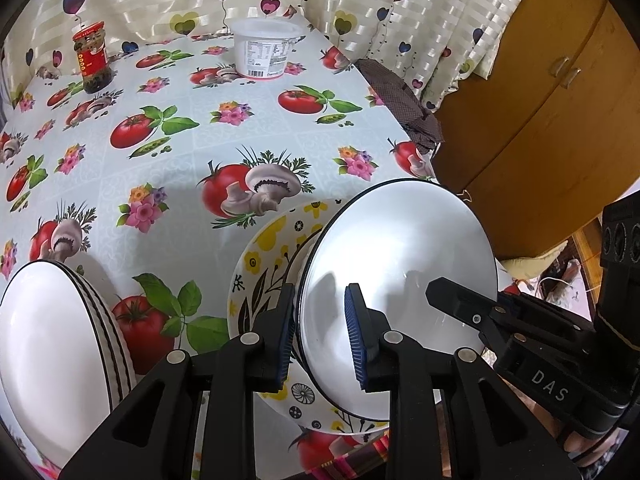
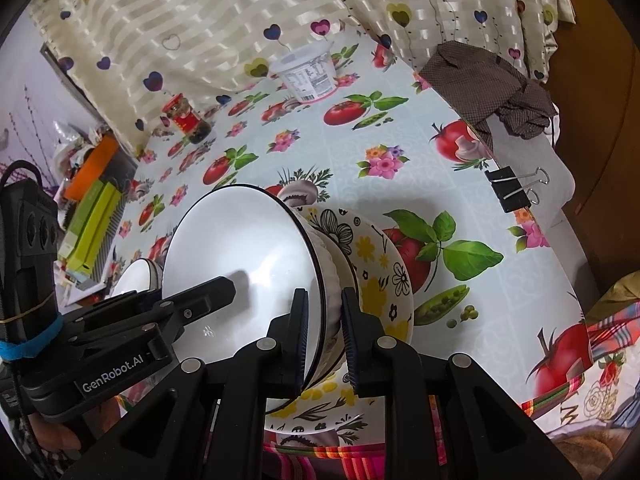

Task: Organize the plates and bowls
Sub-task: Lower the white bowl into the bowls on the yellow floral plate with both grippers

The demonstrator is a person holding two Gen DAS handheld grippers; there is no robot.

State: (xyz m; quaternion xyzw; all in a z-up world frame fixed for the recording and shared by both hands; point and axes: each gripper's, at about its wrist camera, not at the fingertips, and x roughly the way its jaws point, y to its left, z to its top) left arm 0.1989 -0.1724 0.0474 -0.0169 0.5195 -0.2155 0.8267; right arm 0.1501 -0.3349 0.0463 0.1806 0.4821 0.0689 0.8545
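Observation:
A white bowl (image 1: 396, 264) with a black rim and ribbed outside rests inside a larger bowl patterned with yellow flowers (image 1: 272, 240), near the table's front edge. My left gripper (image 1: 320, 336) straddles its left rim, one blue pad outside and one inside, shut on the wall. In the right wrist view the white bowl (image 2: 240, 248) leans in the patterned bowl (image 2: 384, 272), and my right gripper (image 2: 324, 336) is shut on its right rim. Each gripper's inner finger reaches into the bowl. A second white bowl (image 1: 52, 340) with black stripes stands to the left.
A red-labelled jar (image 1: 91, 56) and a white tub (image 1: 266, 46) stand at the back by the curtain. A brown cloth (image 2: 492, 84) and a binder clip (image 2: 512, 188) mark the table's right edge, with a wooden cabinet (image 1: 540, 100) beyond. Boxes (image 2: 92, 220) lie far left.

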